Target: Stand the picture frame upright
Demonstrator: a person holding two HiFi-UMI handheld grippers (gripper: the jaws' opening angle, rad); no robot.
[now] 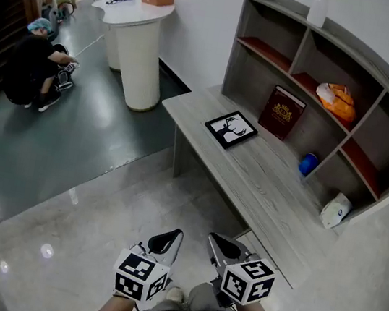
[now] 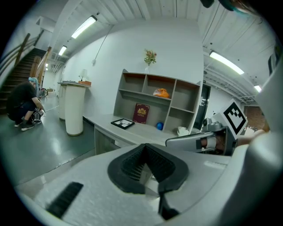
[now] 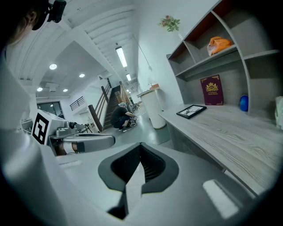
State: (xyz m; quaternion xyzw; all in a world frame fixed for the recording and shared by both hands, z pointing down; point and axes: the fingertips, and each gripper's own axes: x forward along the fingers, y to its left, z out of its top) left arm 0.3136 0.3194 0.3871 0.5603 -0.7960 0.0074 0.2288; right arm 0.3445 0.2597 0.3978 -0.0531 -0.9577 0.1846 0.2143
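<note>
1. The picture frame (image 1: 231,129) is seen lying flat on the grey desk (image 1: 269,192), just in front of the red book (image 1: 282,113).
2. L gripper (image 1: 166,242) & R gripper (image 1: 223,249) are held side by side, well short of the desk; both jaw pairs are pressed together w/ nothing between.

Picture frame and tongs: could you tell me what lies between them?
Only pale floor and bare desk, as the head view shows; left tongs and right tongs hang short of the flat picture frame.
</note>
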